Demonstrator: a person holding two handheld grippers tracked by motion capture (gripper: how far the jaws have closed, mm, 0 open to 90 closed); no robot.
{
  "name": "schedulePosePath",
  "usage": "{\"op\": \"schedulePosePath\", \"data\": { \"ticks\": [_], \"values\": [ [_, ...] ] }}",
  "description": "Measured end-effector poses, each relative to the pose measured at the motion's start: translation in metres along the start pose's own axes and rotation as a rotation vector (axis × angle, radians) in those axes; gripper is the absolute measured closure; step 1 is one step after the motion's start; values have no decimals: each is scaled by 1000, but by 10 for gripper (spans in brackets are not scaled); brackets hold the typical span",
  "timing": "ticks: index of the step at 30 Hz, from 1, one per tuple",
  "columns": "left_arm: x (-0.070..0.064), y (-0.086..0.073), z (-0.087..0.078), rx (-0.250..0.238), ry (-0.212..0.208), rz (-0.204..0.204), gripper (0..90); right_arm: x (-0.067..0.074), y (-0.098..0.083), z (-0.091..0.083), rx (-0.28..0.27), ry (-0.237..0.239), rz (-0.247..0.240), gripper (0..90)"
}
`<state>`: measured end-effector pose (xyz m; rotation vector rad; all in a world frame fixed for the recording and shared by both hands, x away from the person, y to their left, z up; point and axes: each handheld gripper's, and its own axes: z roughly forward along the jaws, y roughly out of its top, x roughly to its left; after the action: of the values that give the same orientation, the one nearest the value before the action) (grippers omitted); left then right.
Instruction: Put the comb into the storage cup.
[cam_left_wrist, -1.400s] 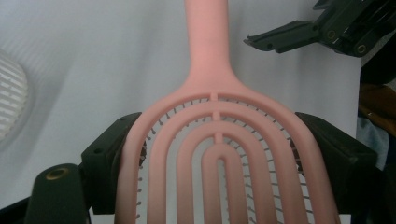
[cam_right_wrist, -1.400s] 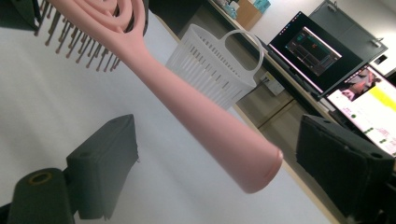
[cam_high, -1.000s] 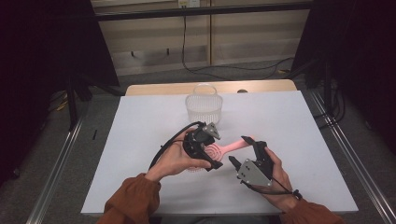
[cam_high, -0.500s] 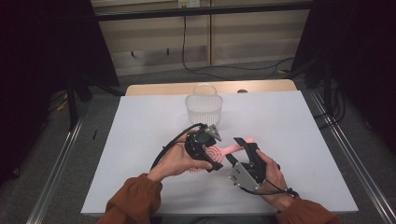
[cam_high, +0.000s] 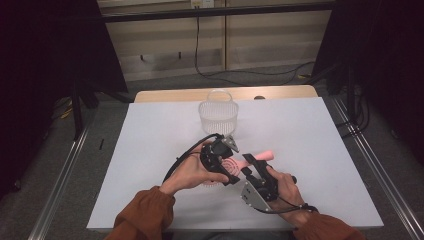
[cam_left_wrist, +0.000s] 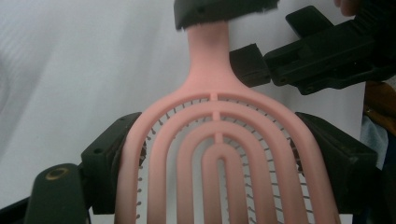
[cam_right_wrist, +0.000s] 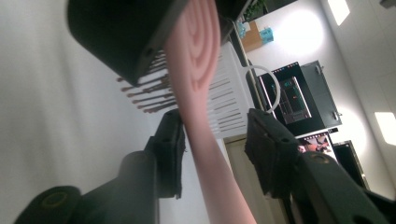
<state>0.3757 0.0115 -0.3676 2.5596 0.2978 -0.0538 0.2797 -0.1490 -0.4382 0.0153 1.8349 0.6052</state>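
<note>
Hairbrush (cam_high: 235, 166), pink with a vented head, is held just above the white table (cam_high: 310, 135), in front of the clear ribbed basket (cam_high: 218, 116) that stands near the table's far edge. Left gripper (cam_high: 231, 176) is clamped across the width of the brush head; in the left gripper view both black jaws press against the outer edges of the head (cam_left_wrist: 219, 163), with the bristles facing down. Right gripper (cam_high: 248, 165) straddles the handle (cam_right_wrist: 208, 154) on the side of the brush away from the basket, and its jaws have just been closing around it. In the right gripper view one jaw sits against the handle while a gap remains at the other, so the grip is not yet complete. The step in hand appears to be a transfer of the brush from the left gripper to the right. The next move calls for the right jaws to close fully on the handle before the left jaws release the head; releasing early would likely let the brush drop or pivot. Transfer toward the basket could then follow.
</note>
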Motion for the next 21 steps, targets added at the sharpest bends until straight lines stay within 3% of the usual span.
{"op": "schedulePosePath", "data": {
  "ticks": [12,21],
  "values": [
    [1,1,2,10,-10,-11,192,6,3,2,5,23,-49,728],
    [1,1,3,14,-6,-13,192,9,4,3,13,23,-89,776]
  ]
}}
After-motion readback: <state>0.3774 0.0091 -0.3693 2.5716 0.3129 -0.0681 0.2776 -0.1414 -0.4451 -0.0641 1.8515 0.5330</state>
